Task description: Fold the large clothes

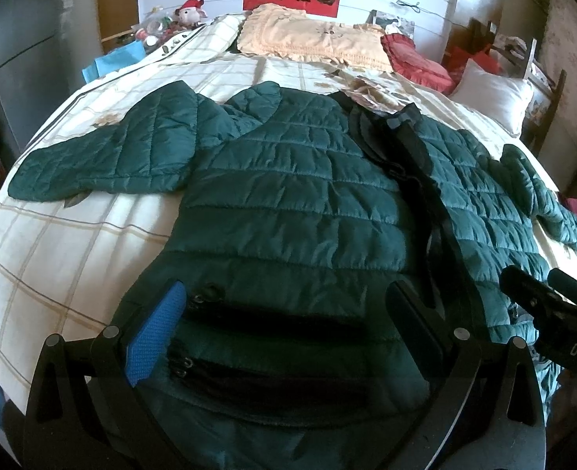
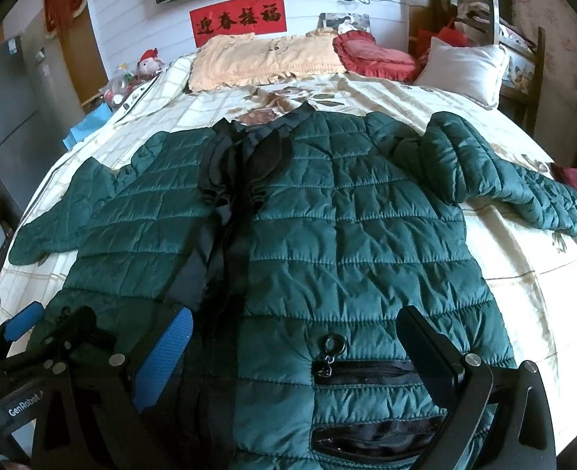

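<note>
A dark green quilted jacket (image 1: 288, 203) lies flat, front up, on the bed, sleeves spread to both sides; it also shows in the right wrist view (image 2: 347, 235). Its black zipper placket (image 2: 233, 243) runs down the middle, with black zipped pockets (image 1: 273, 325) near the hem. My left gripper (image 1: 284, 333) is open and empty, hovering over the jacket's left hem and pockets. My right gripper (image 2: 296, 352) is open and empty over the right hem by a pocket with a ring pull (image 2: 333, 342). Each gripper shows at the edge of the other's view.
The bed has a cream checked cover (image 1: 53, 243). At the head lie a beige pillow (image 1: 312, 39), a red cushion (image 2: 374, 56) and a white pillow (image 2: 461, 66). A plush toy (image 1: 190, 11) and clutter sit at the far left corner. A chair (image 2: 519, 51) stands at the right.
</note>
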`<move>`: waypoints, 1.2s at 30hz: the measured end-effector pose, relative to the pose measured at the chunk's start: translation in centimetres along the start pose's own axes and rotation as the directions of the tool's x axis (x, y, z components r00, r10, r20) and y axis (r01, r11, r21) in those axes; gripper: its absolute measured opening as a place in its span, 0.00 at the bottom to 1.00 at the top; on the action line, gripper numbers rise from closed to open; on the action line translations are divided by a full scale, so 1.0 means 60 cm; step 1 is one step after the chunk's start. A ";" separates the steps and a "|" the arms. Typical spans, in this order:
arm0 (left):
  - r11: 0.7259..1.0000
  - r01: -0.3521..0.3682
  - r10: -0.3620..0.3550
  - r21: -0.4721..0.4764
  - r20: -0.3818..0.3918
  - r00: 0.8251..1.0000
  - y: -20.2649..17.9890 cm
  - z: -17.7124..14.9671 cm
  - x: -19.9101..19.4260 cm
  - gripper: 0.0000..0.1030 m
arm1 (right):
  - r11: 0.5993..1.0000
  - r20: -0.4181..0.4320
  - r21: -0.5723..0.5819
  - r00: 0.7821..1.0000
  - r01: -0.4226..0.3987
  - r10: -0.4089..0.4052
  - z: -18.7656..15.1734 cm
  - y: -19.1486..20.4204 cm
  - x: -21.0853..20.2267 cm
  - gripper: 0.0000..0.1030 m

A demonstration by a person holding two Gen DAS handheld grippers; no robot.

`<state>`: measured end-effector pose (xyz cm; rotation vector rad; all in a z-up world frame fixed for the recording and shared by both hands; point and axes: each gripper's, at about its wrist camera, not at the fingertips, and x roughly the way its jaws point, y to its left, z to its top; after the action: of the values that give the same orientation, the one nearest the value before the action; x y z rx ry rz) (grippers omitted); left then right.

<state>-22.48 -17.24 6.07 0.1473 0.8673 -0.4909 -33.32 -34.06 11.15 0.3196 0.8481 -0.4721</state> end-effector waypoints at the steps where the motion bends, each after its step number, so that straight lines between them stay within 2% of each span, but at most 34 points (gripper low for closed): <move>1: 1.000 0.000 0.000 -0.001 -0.001 1.000 0.000 0.000 0.000 1.00 | 1.000 -0.001 -0.001 1.000 0.000 0.000 -0.001 0.001 0.000 1.00; 9: 1.000 -0.007 0.007 -0.008 -0.001 1.000 0.007 0.003 0.001 1.00 | 1.000 -0.006 -0.009 1.000 -0.001 0.001 -0.001 0.005 0.006 1.00; 17: 0.998 -0.026 0.026 -0.056 -0.003 1.000 0.048 0.019 0.002 1.00 | 1.000 -0.013 -0.022 1.000 -0.009 0.009 -0.001 0.013 0.017 1.00; 20: 0.995 -0.030 0.030 -0.100 -0.002 1.000 0.082 0.034 -0.002 1.00 | 1.000 -0.016 -0.027 1.000 -0.014 0.014 0.000 0.015 0.020 1.00; 24: 0.980 -0.051 0.053 -0.194 0.008 0.999 0.160 0.062 -0.005 1.00 | 0.999 -0.015 -0.035 1.000 -0.014 0.013 0.001 0.018 0.019 1.00; 28: 0.951 -0.129 0.132 -0.280 -0.008 0.991 0.255 0.085 0.002 1.00 | 0.999 -0.019 -0.041 1.000 -0.016 0.015 0.002 0.021 0.020 1.00; 30: 0.924 -0.171 0.172 -0.342 -0.026 0.985 0.316 0.093 0.011 1.00 | 0.999 -0.022 -0.039 1.000 -0.018 0.017 0.002 0.022 0.022 1.00; 36: 0.807 -0.287 0.287 -0.516 -0.082 0.954 0.490 0.101 0.053 0.99 | 0.998 -0.037 -0.056 0.999 -0.018 0.016 0.003 0.033 0.030 1.00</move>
<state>-2.71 5.54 5.46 -0.2240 0.9320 0.0444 -31.16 -32.92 10.01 0.2840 0.8920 -0.4264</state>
